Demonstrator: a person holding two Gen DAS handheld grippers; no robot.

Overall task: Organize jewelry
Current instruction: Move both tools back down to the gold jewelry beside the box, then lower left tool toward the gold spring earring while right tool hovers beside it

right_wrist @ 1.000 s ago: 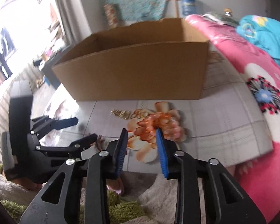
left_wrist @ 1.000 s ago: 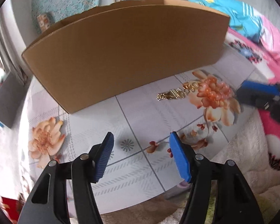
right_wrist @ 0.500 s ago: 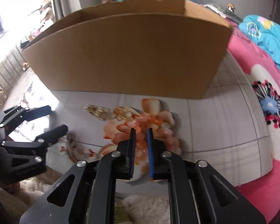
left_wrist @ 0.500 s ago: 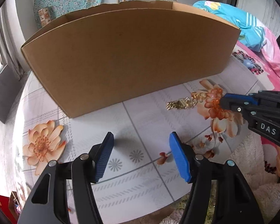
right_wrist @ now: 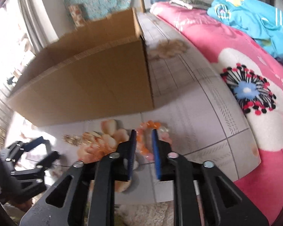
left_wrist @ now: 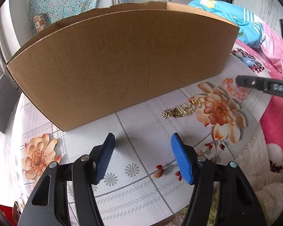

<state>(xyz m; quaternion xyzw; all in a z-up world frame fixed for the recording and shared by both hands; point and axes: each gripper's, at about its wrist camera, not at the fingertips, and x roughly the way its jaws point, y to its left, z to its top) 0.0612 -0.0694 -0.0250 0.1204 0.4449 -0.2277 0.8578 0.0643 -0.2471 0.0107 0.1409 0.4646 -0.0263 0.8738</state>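
Observation:
An orange and pink bead bracelet [right_wrist: 148, 130] hangs between the pads of my right gripper [right_wrist: 143, 146], which is shut on it; it also shows in the left wrist view [left_wrist: 234, 88] under the right gripper's black finger [left_wrist: 262, 85]. A gold chain piece [left_wrist: 181, 110] lies on the floral tablecloth [left_wrist: 141, 131] in front of the open cardboard box [left_wrist: 118, 60]; it also shows in the right wrist view [right_wrist: 72, 139]. My left gripper [left_wrist: 142, 158] is open and empty, low over the table near its front edge.
The box [right_wrist: 88, 86] takes up the back of the table. A pink flowered blanket [right_wrist: 254, 79] and a blue cloth [right_wrist: 254, 18] lie on the right. A fluffy white rug [left_wrist: 258, 173] lies at the table's front right edge.
My right gripper closed on the bead bracelet and has moved it to the right, off the printed flower. The left gripper stays open and almost still.

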